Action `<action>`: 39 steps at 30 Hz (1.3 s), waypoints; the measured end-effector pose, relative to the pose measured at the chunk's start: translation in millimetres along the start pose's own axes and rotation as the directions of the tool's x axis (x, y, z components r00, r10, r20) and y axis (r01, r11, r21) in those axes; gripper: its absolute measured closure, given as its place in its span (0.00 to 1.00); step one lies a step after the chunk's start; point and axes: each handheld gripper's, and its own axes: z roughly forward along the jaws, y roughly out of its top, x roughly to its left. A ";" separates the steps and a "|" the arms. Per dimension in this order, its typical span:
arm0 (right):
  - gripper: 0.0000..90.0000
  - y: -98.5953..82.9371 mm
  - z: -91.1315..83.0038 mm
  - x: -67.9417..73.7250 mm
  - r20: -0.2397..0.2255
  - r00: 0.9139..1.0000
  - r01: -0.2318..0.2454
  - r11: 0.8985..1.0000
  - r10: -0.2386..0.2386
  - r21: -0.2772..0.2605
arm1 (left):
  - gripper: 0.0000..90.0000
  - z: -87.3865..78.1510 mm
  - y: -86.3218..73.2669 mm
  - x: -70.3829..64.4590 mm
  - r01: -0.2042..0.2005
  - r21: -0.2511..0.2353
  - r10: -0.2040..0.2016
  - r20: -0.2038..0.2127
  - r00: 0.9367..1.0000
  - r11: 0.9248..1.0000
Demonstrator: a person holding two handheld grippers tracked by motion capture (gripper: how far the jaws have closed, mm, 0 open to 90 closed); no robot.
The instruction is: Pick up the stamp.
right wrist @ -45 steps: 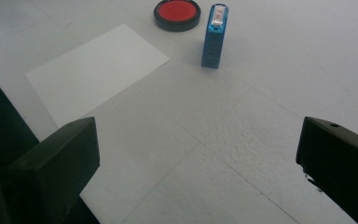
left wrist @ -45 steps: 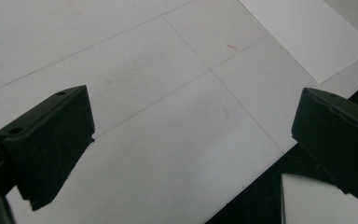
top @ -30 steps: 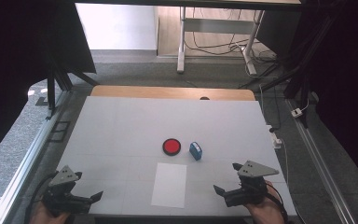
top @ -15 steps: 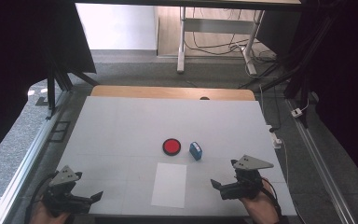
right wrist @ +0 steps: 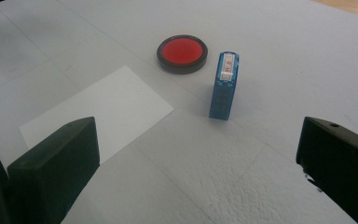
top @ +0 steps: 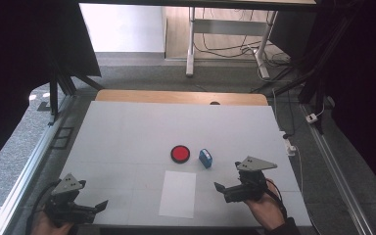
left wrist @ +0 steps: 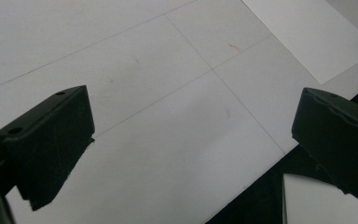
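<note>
Right now both hand-held tools sit low over the near edge of the white worktop (top: 127, 127), one toward each near corner.

Toward the near-right corner, the right gripper (top: 223, 188) is held in a hand (top: 264, 208) and points left and slightly away, toward the middle of the worktop. In the right gripper view its two black jaws stand wide apart with nothing between them, and beyond them lies bare worktop. Ahead of them stands a small blue stamp (right wrist: 224, 85), a narrow block with a white label strip on top. In the high view the stamp (top: 205, 158) lies near the middle of the worktop, a little toward the right edge and well apart from the right gripper. Just beside it, on its left, rests a round red ink pad (top: 180, 153) in a black rim; the two are close but not touching. A blank white sheet of paper (top: 177, 194) lies flat nearer the near edge, between the two grippers, apart from the pad and the stamp.

Toward the near-left corner, the left gripper (top: 100, 205) points right along the near edge. Its jaws are also spread wide and empty in the left gripper view, where a corner of the paper (left wrist: 307, 37) shows beyond them.
</note>
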 end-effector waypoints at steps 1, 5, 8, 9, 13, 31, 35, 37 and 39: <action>0.00 0.6 1.3 -0.1 -0.003 1.000 -0.009 1.000 0.009 0.001 | 0.00 -0.1 0.0 0.0 0.000 0.001 0.000 0.001 1.000 1.000; 0.00 2.9 6.1 -2.1 -0.016 0.999 -0.031 0.999 0.031 0.022 | 0.00 0.0 0.1 -0.2 -0.002 0.001 0.002 0.001 1.000 1.000; 0.00 4.5 8.3 -2.9 -0.007 1.000 -0.022 0.999 0.023 0.024 | 0.00 0.1 0.1 -0.2 -0.002 0.001 0.002 0.001 1.000 1.000; 0.00 6.2 11.3 -3.6 0.004 1.000 -0.021 1.000 0.021 0.023 | 0.00 0.1 0.1 -0.2 -0.001 0.002 0.001 0.001 1.000 1.000; 0.00 7.3 17.5 -4.2 0.004 1.000 -0.026 0.999 0.026 0.026 | 0.00 0.5 0.3 -0.3 -0.002 0.004 0.002 0.001 1.000 1.000; 0.00 19.7 49.2 -6.1 0.001 1.000 0.004 0.997 -0.004 0.081 | 0.00 0.6 0.3 0.4 0.004 0.006 -0.004 0.002 1.000 1.000; 0.00 23.0 57.8 -9.8 -0.001 1.000 0.000 0.995 0.000 0.096 | 0.00 0.6 0.3 0.4 0.002 0.006 -0.002 0.002 1.000 1.000; 0.00 24.0 61.3 -11.8 0.005 1.000 -0.003 0.994 0.002 0.107 | 0.00 0.5 0.3 0.5 0.003 0.006 -0.003 0.003 1.000 1.000; 0.00 24.3 63.0 -13.2 0.009 1.000 0.000 0.994 -0.001 0.110 | 0.00 0.5 0.2 0.4 0.003 0.005 -0.003 0.001 1.000 1.000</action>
